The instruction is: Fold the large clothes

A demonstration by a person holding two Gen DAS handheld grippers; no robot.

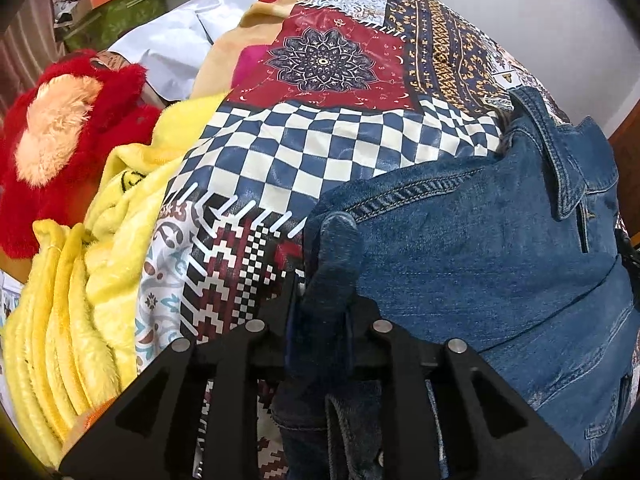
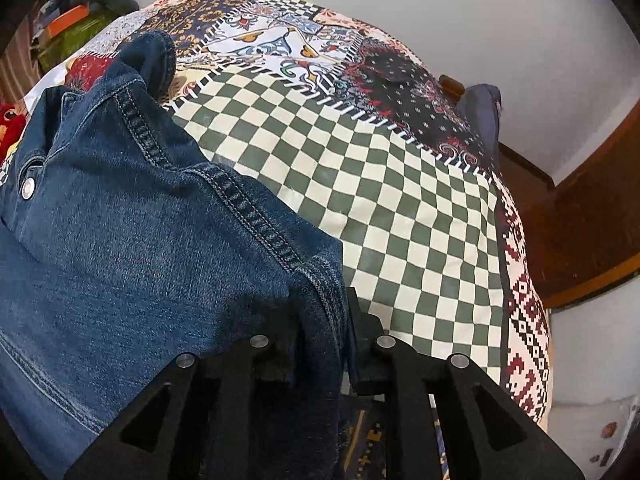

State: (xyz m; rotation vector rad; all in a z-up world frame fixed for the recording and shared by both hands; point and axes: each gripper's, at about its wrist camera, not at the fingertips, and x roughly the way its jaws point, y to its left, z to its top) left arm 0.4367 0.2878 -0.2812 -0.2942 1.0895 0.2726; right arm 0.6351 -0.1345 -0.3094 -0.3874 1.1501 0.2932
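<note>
Denim jacket held at two points over a patchwork bedspread.

My left tool [image 1: 326, 276] stands narrow, its jaws pinching a fold of the blue denim jacket [image 1: 480, 264]; my right tool [image 2: 324, 320] is likewise narrow, closed on the jacket's stitched edge seam. The jacket lies on the patchwork bedspread [image 2: 380, 208], collar [image 1: 560, 164] uppermost, with pale contrast stitching, a faded mid-blue wash and a silver snap button [image 2: 28, 189]. No brand, label or readable writing shows on it. Beside the bedspread sit a yellow plush blanket [image 1: 80, 320] and a red plush toy [image 1: 60, 132].
</note>
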